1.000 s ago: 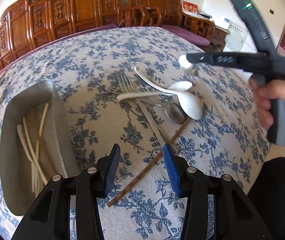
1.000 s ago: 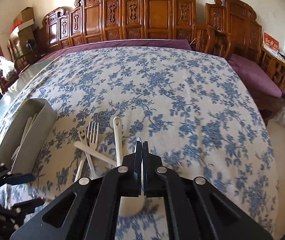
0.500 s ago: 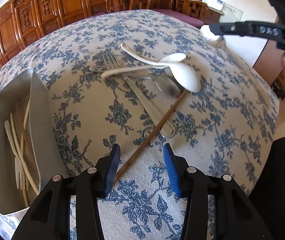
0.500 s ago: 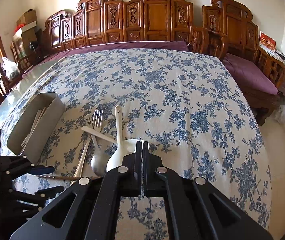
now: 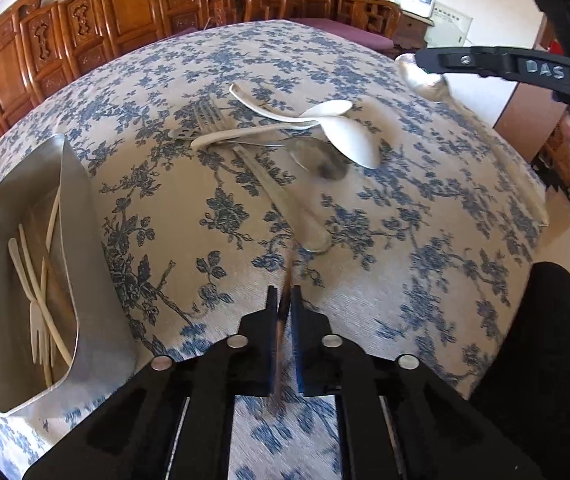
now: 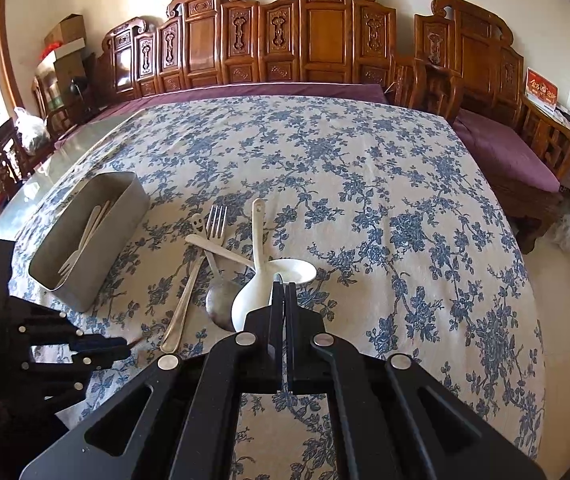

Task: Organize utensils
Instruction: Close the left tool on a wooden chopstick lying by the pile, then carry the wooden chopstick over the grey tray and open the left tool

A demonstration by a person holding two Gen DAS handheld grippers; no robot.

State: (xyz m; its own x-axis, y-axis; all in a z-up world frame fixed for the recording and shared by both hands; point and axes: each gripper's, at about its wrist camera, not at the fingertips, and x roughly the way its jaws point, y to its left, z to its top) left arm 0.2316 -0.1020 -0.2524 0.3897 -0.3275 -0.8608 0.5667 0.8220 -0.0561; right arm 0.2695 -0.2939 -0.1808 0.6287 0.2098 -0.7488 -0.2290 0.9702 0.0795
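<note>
My left gripper (image 5: 283, 296) is shut on a brown chopstick (image 5: 285, 276) that runs blurred between its fingers, low over the tablecloth. A grey box (image 5: 67, 216) to its left holds pale wooden utensils (image 5: 39, 280). Ahead lies a pile: a metal fork (image 5: 245, 152), a metal spoon (image 5: 321, 160) and two white spoons (image 5: 349, 140). My right gripper (image 6: 283, 280) is shut on a metal spoon (image 5: 421, 74), which shows in the left wrist view, held above the table's right side. The pile (image 6: 221, 248) and the box (image 6: 97, 240) also show in the right wrist view.
The table has a blue floral cloth (image 6: 365, 200). Carved wooden chairs (image 6: 325, 32) and a purple bench cushion (image 6: 501, 148) ring the far side. The table edge drops off at the right, near my leg (image 5: 545, 340).
My left gripper went from open to shut on the brown chopstick, which left the table. My right gripper rose and pulled back from the pile with the spoon.
</note>
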